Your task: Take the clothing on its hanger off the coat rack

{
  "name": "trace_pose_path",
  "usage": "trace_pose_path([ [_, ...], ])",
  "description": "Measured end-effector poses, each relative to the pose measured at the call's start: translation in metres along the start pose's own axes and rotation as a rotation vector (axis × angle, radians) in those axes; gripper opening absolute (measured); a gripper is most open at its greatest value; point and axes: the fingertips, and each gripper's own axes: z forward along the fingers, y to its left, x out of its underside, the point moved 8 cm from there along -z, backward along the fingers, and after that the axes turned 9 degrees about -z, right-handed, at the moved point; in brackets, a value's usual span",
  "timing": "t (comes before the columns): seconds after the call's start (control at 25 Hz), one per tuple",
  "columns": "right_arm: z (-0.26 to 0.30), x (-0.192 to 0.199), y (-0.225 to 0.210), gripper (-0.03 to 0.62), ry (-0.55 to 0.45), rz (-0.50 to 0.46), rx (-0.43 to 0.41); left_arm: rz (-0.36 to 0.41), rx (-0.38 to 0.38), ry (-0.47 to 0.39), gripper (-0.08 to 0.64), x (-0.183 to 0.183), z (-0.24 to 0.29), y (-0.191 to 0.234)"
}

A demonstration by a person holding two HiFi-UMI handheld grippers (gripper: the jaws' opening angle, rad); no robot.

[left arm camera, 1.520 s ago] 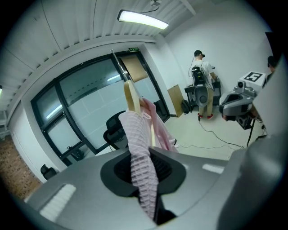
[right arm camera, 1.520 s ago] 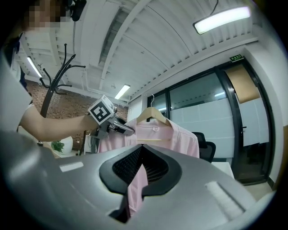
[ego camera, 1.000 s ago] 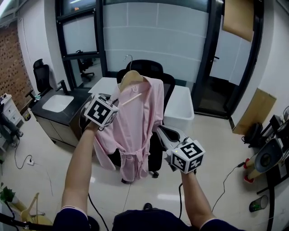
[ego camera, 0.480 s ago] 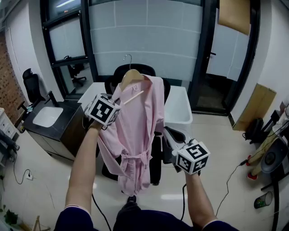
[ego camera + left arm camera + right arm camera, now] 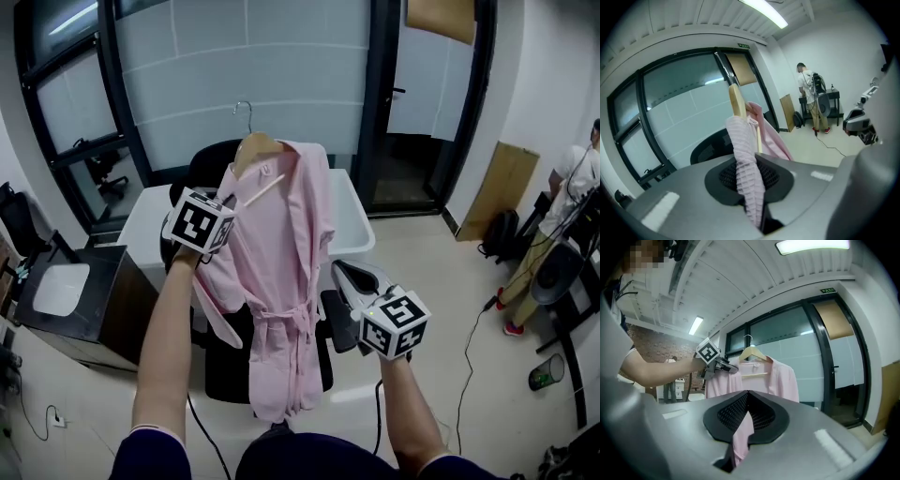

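Carry step: pink robe (image 5: 281,272) on wooden hanger (image 5: 255,148) clear of any rack, aloft before the chair (image 5: 208,161), left gripper (image 5: 746,168) and right gripper (image 5: 746,418) jaws both clenched on its cloth; next, likely a level set-down somewhere

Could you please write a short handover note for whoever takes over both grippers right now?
Left gripper: shut on the robe just below the hanger.
Right gripper: shut on a fold of the robe lower down, at its side.
Things: robe on hanger held in the air in front of a chair; the hook hangs on nothing; no rack in view.
Done: robe and hanger are off the rack.
Left: probably only to carry it clear and set it down; keep both grips.
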Motion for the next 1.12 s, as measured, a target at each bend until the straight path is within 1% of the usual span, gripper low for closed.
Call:
trace_pose_path([
  [0.16,0.008,0.004,-0.012,0.000,0.015,0.017,0.037,0.016,0.037,0.002,0.035,-0.007,0.020,0.002],
  [0.28,0.015,0.007,-0.009,0.000,0.023,0.020,0.041,0.032,0.063,0.021,0.037,0.006,0.029,0.000],
  [0.44,0.023,0.021,0.003,0.000,0.039,0.026,0.045,0.031,0.094,0.033,0.037,0.049,0.033,-0.006],
  [0.56,0.020,0.024,-0.005,0.000,0.057,0.041,0.044,0.021,0.111,0.057,0.037,0.072,0.039,-0.024],
  [0.68,0.019,0.030,-0.002,0.000,0.077,0.052,0.031,0.005,0.123,0.079,0.037,0.106,0.041,-0.041],
  [0.92,0.017,0.049,0.012,0.000,0.129,0.074,0.005,-0.060,0.110,0.116,0.038,0.173,0.048,-0.064],
  [1.12,0.014,0.060,0.022,0.000,0.167,0.088,-0.015,-0.088,0.102,0.159,0.038,0.218,0.055,-0.084],
])
